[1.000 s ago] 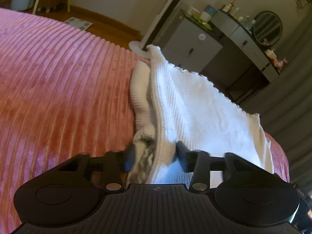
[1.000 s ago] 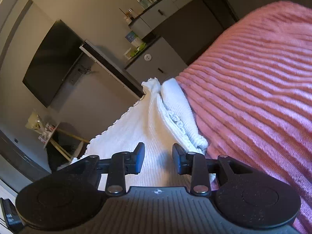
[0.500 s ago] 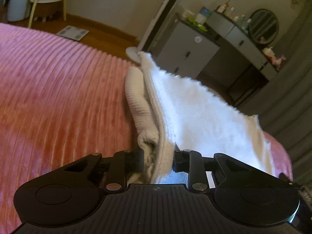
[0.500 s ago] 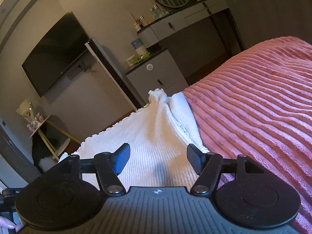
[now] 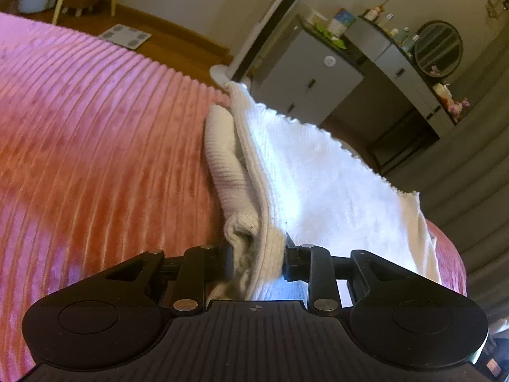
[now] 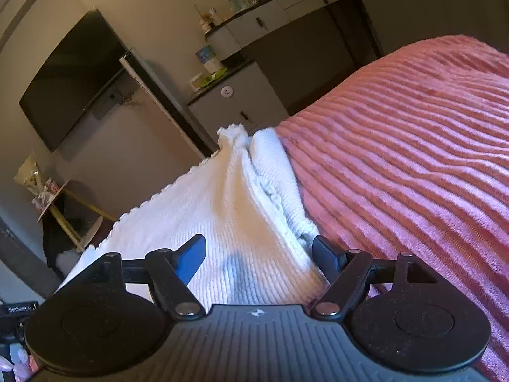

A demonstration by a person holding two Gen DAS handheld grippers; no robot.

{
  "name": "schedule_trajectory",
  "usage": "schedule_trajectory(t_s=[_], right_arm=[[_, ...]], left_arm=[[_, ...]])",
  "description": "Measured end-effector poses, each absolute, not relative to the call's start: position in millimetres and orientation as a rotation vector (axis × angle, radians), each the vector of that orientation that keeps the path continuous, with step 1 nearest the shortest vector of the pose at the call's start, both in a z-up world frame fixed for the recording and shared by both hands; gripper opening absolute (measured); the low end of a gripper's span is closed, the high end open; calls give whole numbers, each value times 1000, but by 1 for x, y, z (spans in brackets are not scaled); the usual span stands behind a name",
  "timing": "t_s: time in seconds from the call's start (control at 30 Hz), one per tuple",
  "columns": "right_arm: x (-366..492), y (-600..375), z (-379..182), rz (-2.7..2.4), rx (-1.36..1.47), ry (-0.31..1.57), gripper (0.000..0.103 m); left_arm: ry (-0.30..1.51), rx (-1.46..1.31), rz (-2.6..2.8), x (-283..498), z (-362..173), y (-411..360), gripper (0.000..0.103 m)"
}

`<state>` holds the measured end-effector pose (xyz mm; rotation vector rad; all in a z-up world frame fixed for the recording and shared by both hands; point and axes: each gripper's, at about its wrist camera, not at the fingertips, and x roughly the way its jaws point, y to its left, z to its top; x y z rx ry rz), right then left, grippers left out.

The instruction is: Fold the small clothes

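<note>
Lying along the pink ribbed plush bedspread [image 5: 95, 159] edge toward twelve o'clock, the white ribbed knit garment [image 5: 318, 184] is pinched at its bunched fold by the slightly opening left gripper [image 5: 256, 262], while the empty, opening right gripper [image 6: 259, 256] is freed for a fresh hold before folding.

A white ribbed knit garment [image 5: 318, 184] lies folded lengthwise on the pink bedspread, scalloped edge outward.
</note>
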<state>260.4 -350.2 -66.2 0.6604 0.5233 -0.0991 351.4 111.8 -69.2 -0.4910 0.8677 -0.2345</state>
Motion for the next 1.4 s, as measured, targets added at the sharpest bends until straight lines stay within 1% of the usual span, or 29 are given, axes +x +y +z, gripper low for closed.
schedule_trajectory(t_s=[0.07,0.13,0.2,0.23,0.27,0.3,0.33,0.37,0.4,0.53,0.63,0.67,0.77,0.83,0.87,0.97,1.1,1.2,1.3,1.4], right_arm=[[257,-348,-58,-121,630,487,75],[252,-339,-46,-118,563,423,73],[249,-329,-37,-72,507,376,69],[250,-323,-35,-39,497,370,63],[252,-316,-35,2,493,381,52],[255,-309,-37,40,489,401,45],[259,-300,-41,74,477,429,31],[263,-293,-43,96,465,452,23],[266,-286,-45,122,456,466,22],[273,-257,-50,220,428,487,21],[286,-238,-68,213,338,610,21],[285,-236,-72,217,333,597,19],[286,-248,-69,227,406,609,19],[280,-258,-63,227,461,591,19],[277,-263,-59,222,476,577,21],[268,-282,-52,165,513,540,22],[261,-318,-50,83,619,505,22],[256,-336,-51,34,666,481,23],[254,-347,-55,19,709,472,24],[257,-350,-60,24,742,475,24]], left_arm=[[880,-485,-242,354,-74,113,37],[892,-471,-232,355,-79,113,49],[895,-494,-232,355,-83,116,50],[894,-514,-232,355,-84,118,48],[894,-529,-233,355,-85,119,48],[895,-534,-227,354,-85,120,44],[897,-535,-226,354,-85,120,39],[899,-533,-228,354,-83,119,38],[900,-522,-224,354,-81,117,36],[881,-493,-219,352,-67,110,31],[866,-498,-224,350,-55,106,29],[858,-498,-232,350,-50,103,29],[830,-476,-250,348,-34,92,29],[816,-462,-259,346,-24,85,29],[811,-454,-261,346,-20,80,29],[789,-416,-278,343,-5,60,29],[767,-335,-336,342,15,16,29],[741,-245,-397,342,23,-33,29],[736,-179,-454,340,16,-81,29],[783,-96,-463,341,-7,-121,30]])
